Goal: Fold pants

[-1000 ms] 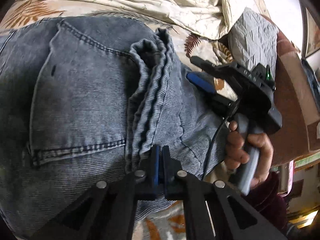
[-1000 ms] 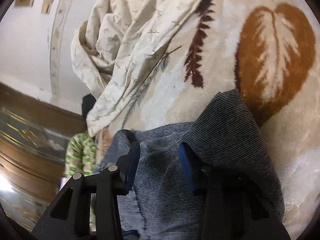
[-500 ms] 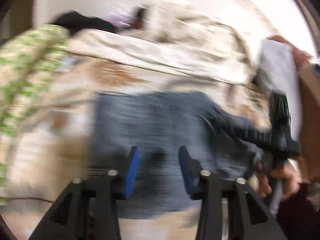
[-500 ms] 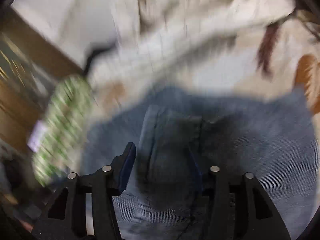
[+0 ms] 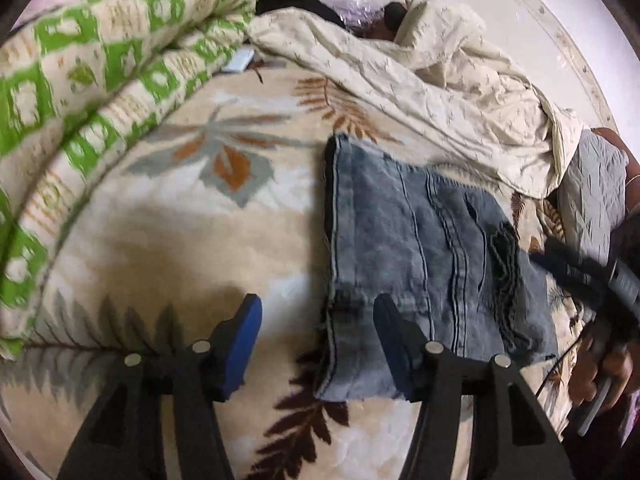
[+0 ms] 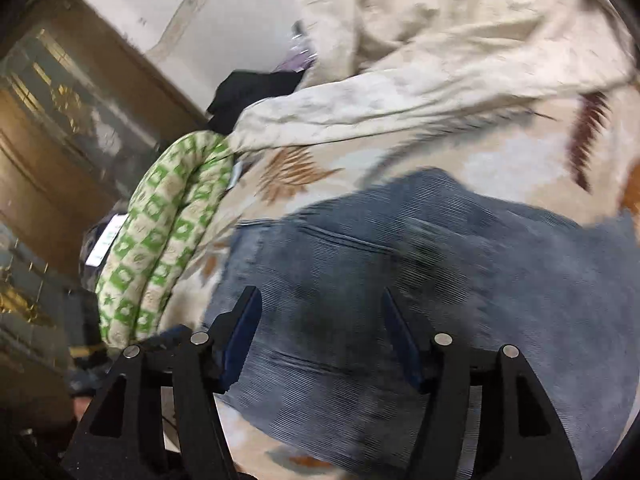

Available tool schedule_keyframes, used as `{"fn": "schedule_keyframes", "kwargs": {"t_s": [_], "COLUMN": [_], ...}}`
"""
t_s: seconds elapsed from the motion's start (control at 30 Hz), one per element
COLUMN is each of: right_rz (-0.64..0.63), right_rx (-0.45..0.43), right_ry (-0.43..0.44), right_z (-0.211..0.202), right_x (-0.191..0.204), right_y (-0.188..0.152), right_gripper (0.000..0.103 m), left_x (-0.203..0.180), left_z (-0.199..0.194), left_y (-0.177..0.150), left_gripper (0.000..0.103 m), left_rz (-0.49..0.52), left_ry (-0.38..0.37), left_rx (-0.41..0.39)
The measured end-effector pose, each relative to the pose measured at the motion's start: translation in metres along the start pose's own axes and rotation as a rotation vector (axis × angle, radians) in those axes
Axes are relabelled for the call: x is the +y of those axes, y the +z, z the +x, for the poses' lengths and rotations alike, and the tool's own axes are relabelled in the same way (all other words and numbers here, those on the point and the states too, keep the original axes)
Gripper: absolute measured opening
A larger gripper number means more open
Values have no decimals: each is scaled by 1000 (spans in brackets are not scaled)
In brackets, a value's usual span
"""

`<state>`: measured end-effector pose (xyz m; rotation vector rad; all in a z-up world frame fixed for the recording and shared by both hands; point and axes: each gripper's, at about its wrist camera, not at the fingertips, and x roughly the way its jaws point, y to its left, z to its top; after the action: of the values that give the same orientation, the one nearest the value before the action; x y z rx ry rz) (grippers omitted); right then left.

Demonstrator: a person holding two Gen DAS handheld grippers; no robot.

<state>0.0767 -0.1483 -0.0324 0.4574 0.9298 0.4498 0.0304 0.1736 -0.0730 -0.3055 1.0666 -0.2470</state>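
Leaf-patterned blanket (image 5: pixel 168 240) spread across the bed; green-checked quilt (image 5: pixel 100 80) rolled along its left edge, cream sheet (image 5: pixel 440 92) bunched at the far edge. Folded jeans (image 5: pixel 420 240) lying flat mid-blanket. Left gripper (image 5: pixel 316 320) and right gripper (image 6: pixel 320 320) raised above them, jaws just opened apart, nothing clamped.

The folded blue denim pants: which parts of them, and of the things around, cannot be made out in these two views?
- Folded blue denim pants: the right wrist view is motion-blurred, so seams smear; its black fingers cover the near edge.
- Cream leaf-print blanket: the crumpled cream sheet hides its far part.
- Right gripper: cut off by the left view's edge and blurred.
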Motion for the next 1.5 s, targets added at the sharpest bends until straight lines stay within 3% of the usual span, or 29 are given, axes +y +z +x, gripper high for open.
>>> {"fn": "schedule_keyframes", "kwargs": {"t_s": [0.07,0.13,0.27,0.37,0.43,0.53,0.6,0.77,0.8,0.87,0.93,1.07,1.23,1.4,1.5], "right_rz": [-47,-73,-103,-136,-145,-204,-236,-274,-293,-323,-306,-222,-180,-129,-54], "right_rx": [57,109,232,326,407,489,548,625,613,588,572,505,361,212,189], "right_ry": [2,5,-24,-88,-118,-250,-313,-489,-492,-493,-462,-386,-299,-299,-194], "right_z": [19,38,91,132,158,192,211,251,251,246,234,198,129,47,14], "right_x": [26,48,92,118,131,148,152,141,142,144,138,118,104,75,51], "right_y": [19,35,63,70,70,64,61,44,41,39,41,51,65,88,91], "right_gripper": [62,64,66,66,66,66,66,61,59,46,17,14,11,10,11], "left_x": [-2,-4,-8,-15,-19,-23,-17,-9,-8,-4,-4,-12,-34,-75,-103], "left_z": [2,8,16,16,19,23,24,30,30,30,28,19,2,-16,-19], "left_y": [-7,-8,-16,-20,-22,-21,-19,-15,-16,-16,-16,-14,-10,-3,-4], "left_gripper": [64,76,84,83,71,53,32,26,24,23,22,20,19,19,19], "left_rz": [-12,-42,-20,18,38,67,32,-9,-21,-38,-50,-45,-12,40,65], "left_ry": [-52,-78,-90,-119,-140,-174,-208,-272,-284,-308,-317,-325,-347,-408,-460], "left_rx": [32,41,36,13,6,-2,-7,0,0,3,4,-24,-83,-141,-163]}}
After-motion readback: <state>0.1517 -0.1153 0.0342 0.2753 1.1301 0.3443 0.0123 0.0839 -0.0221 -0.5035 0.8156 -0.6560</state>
